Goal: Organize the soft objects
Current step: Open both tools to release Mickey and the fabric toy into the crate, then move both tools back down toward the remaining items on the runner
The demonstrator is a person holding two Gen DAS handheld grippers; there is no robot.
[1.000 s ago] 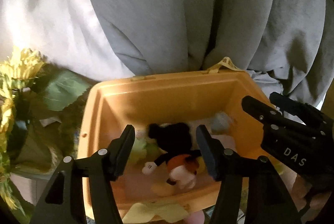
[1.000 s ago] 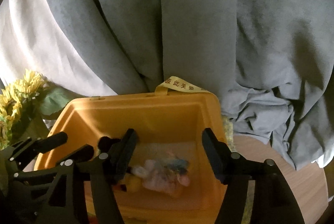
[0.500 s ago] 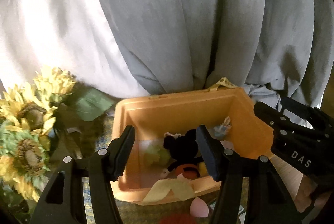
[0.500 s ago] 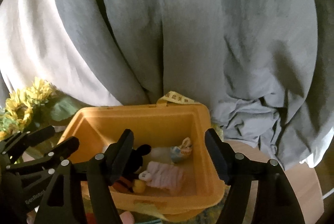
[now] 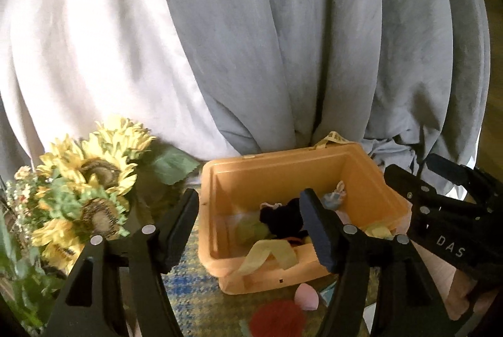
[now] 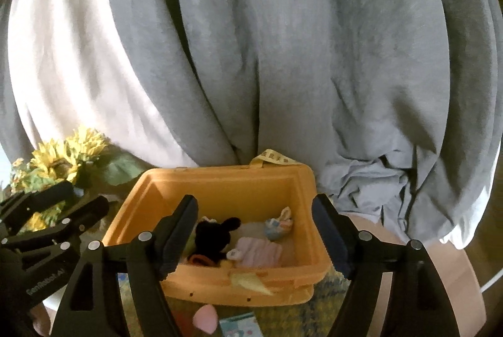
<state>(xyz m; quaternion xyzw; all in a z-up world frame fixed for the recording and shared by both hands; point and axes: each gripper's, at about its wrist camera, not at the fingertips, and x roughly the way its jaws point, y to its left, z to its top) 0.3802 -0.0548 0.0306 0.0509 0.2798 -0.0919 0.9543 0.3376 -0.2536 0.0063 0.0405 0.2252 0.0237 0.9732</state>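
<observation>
1. Soft toys, among them a black mouse plush (image 6: 217, 234) and a pink knitted piece (image 6: 261, 253), lay in the orange plastic bin (image 6: 220, 179), apparently sorted.
2. Left gripper (image 5: 251, 230) and right gripper (image 6: 254, 238) hovered at six o'clock of the bin, both released and empty.
3. Pink soft egg (image 6: 205, 316) sat outside, likely next.

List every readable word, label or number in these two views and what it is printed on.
"DAS": white letters on the right gripper body, seen from the left wrist view.
"GenRobot.AI": on the left gripper body, seen from the right wrist view.
Yellow tape strip behind the orange bin: printed characters, too blurred to read.
</observation>
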